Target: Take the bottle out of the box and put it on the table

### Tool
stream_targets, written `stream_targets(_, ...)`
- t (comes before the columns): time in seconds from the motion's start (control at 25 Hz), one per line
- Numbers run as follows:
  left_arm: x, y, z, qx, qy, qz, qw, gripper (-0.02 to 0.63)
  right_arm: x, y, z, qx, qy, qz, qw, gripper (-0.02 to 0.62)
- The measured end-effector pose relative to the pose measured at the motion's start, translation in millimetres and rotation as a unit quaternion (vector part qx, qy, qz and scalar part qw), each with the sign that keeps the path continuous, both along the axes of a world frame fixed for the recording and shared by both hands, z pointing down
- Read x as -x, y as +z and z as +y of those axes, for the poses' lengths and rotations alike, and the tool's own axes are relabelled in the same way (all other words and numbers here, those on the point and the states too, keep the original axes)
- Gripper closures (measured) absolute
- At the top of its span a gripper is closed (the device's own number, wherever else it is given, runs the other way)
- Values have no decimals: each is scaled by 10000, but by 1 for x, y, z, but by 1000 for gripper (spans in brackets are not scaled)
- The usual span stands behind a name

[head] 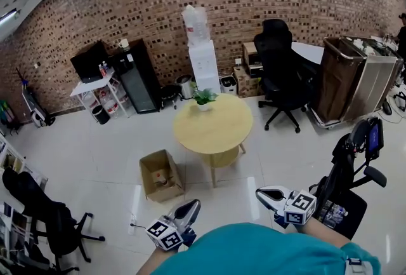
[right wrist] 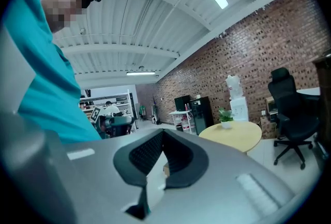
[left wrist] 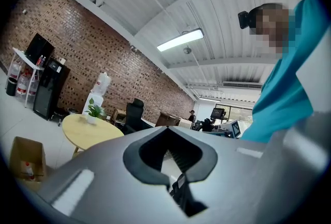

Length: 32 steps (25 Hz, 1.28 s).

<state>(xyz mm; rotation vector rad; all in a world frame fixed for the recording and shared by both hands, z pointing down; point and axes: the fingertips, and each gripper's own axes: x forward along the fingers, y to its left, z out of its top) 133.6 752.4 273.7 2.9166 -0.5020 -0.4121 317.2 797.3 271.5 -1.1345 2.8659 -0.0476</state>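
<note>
An open cardboard box (head: 161, 174) stands on the white floor to the left of a round yellow table (head: 212, 131). Inside it lies a small bottle (head: 166, 180) with a red part. The left gripper view also takes in the box (left wrist: 23, 159) low at the left and the table (left wrist: 88, 133) beyond it. My left gripper (head: 189, 207) is held close to my body, near the box and apart from it, jaws shut and empty. My right gripper (head: 267, 195) hovers at the same height, right of the table, jaws together with nothing between them.
A potted plant (head: 203, 98) sits at the table's far edge. Along the brick wall are a water dispenser (head: 203, 59), a black cabinet (head: 138, 80), a black office chair (head: 283, 77) and a brown cart (head: 347, 79). More chairs stand at my left (head: 47, 220) and right (head: 349, 169).
</note>
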Motion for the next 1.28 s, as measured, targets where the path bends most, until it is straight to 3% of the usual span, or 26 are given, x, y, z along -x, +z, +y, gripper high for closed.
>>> stream_targets(0.16, -29, 7, 1, 97, -36, -96, 9999, 603, -22, 10, -7, 53, -91, -119, 9999, 594)
stream_targets(0.28, -30, 18, -12, 103, 57, -139, 9998, 604, -17, 18, -24, 49, -94, -20, 9999, 594)
stream_targets(0.64, 11, 29, -78, 284, 210, 155, 9993, 603, 23, 20, -83, 148, 127, 0, 9998, 594)
stream_targets(0.84, 69, 21, -136, 167, 351, 174, 9991, 603, 72, 8, -133, 137, 331, -153, 9992, 594)
stream_targets(1.04, 104, 22, -194, 12, 634, 103, 9979, 603, 92, 6, -188, 301, 747, -441, 9958, 594)
stream_targets(1.28, 104, 31, -245, 69, 664, 81, 9977, 604, 89, 9, -234, 266, 831, -341, 9956, 594)
